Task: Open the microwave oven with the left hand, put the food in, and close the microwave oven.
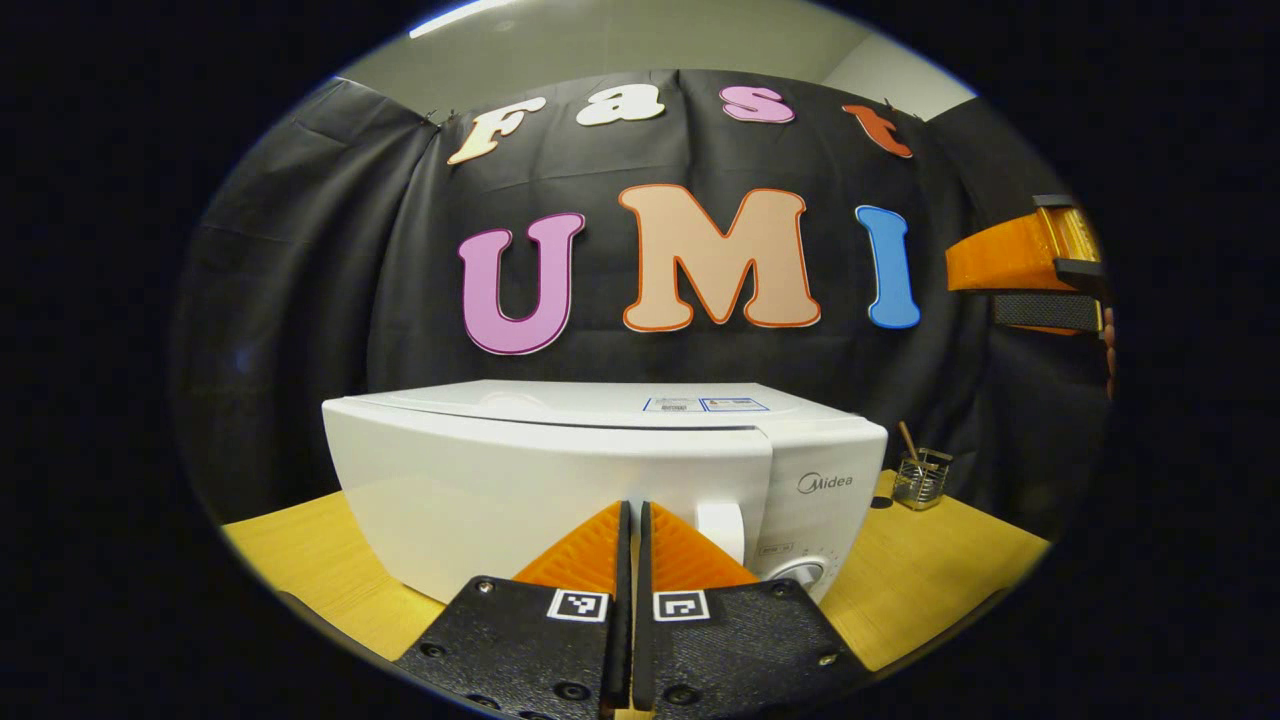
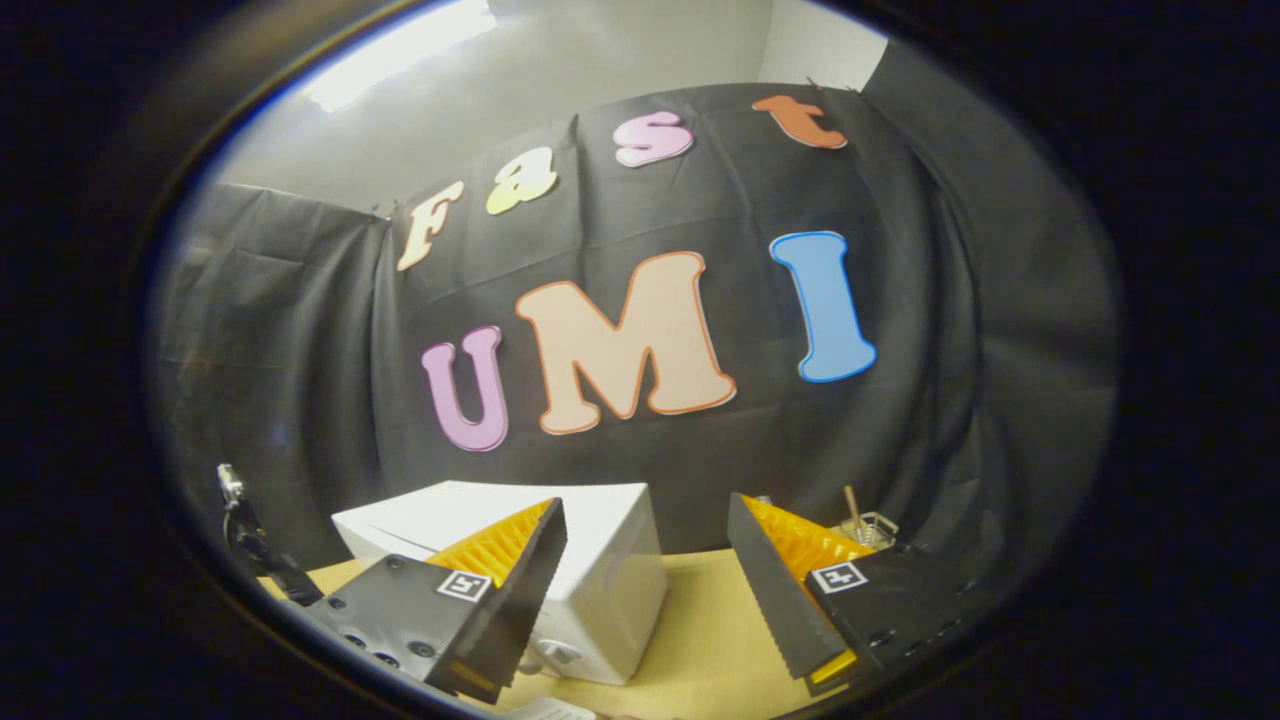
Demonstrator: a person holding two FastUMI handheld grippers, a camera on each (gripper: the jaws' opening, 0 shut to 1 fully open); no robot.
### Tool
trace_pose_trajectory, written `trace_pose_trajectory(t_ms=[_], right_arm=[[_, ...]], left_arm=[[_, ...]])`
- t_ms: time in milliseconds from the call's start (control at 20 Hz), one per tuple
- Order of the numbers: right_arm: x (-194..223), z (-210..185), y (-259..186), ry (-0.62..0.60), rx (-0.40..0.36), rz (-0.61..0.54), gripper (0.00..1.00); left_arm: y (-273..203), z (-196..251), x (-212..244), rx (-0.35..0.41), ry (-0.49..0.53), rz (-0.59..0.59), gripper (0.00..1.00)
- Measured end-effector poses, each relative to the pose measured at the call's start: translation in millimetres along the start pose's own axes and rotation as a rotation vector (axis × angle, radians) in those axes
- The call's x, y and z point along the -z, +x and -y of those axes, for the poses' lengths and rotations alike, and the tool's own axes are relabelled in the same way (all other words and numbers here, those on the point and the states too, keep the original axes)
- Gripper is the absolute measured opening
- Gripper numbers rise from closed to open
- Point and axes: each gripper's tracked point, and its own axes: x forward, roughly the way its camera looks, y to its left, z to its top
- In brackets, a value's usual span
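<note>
Left gripper view: the microwave's (image 1: 560, 480) lower front and part of its handle (image 1: 722, 528) sit hidden behind the closed jaws; dial (image 1: 800, 574) partly cut by the right jaw. Small wire holder (image 1: 921, 478) right of the jaws, contents too small to tell. Right gripper view: microwave's left part covered by the left jaw, wire holder mostly hidden behind the right jaw; counter (image 2: 690, 640) edge cut off below.

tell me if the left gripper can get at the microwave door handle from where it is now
Probably yes. The left gripper points straight at the microwave, with the door handle just right of its tips and nothing between. Its fingers are closed, though, so it would have to open first.
</note>
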Motion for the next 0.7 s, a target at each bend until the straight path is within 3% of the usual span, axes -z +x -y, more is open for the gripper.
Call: trace_pose_trajectory(t_ms=[150,200,250,300,450,700], right_arm=[[-6,4,-6,-0.021,0.023,0.021,0.91],[-7,3,-8,-0.017,0.019,0.023,0.99],[-6,1,-7,-0.010,0.012,0.021,0.91],[-6,-2,-8,-0.003,0.006,0.017,0.92],[-8,-4,-9,-0.017,0.001,0.029,0.91],[-10,-12,-13,-0.018,-0.025,0.034,0.91]], left_arm=[[1,1,-1,-0.006,-0.002,0.005,0.02],[2,1,-2,-0.005,0.000,0.009,0.02],[9,4,-3,0.015,-0.006,0.028,0.02],[11,3,8,0.000,-0.027,-0.014,0.02],[7,3,-2,-0.015,-0.030,0.006,0.03],[6,2,1,0.026,-0.048,-0.024,0.00]])
